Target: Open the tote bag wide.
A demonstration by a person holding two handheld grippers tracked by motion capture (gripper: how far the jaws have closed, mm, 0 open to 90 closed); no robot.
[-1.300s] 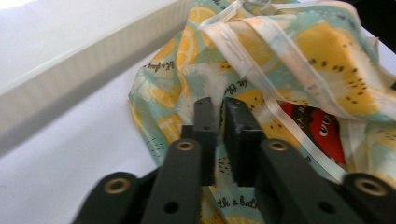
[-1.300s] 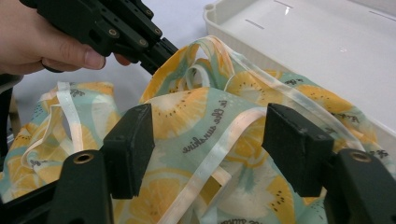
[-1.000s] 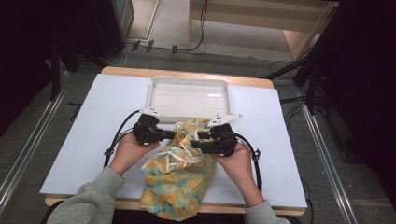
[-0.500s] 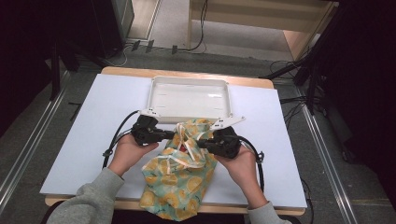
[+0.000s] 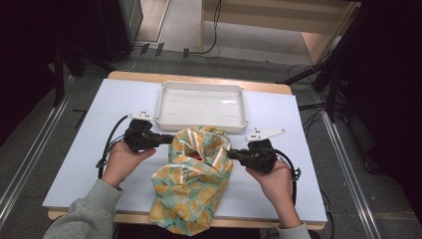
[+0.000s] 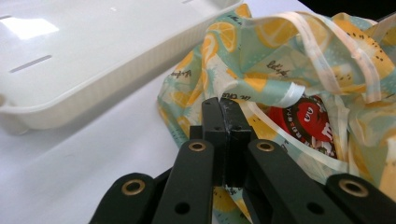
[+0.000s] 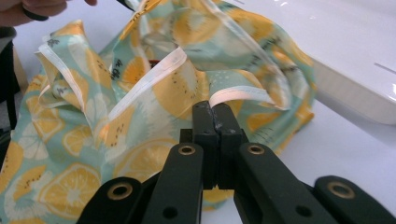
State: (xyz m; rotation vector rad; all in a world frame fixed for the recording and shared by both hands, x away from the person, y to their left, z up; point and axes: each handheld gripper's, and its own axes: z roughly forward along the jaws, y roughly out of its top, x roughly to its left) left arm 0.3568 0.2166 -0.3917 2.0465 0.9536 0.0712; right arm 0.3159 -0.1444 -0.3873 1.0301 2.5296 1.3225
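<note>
Both grippers, left (image 5: 168, 140) and right (image 5: 233, 155), clamp the bag's (image 5: 191, 191) rim; pull apart evenly so the opening widens without slipping

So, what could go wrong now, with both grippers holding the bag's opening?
The left gripper and right gripper pinch only thin edges of the fruit-print bag; fabric may slip out. The red packet inside could fall out. The bag's lower part hangs over the table edge and may drag.
</note>
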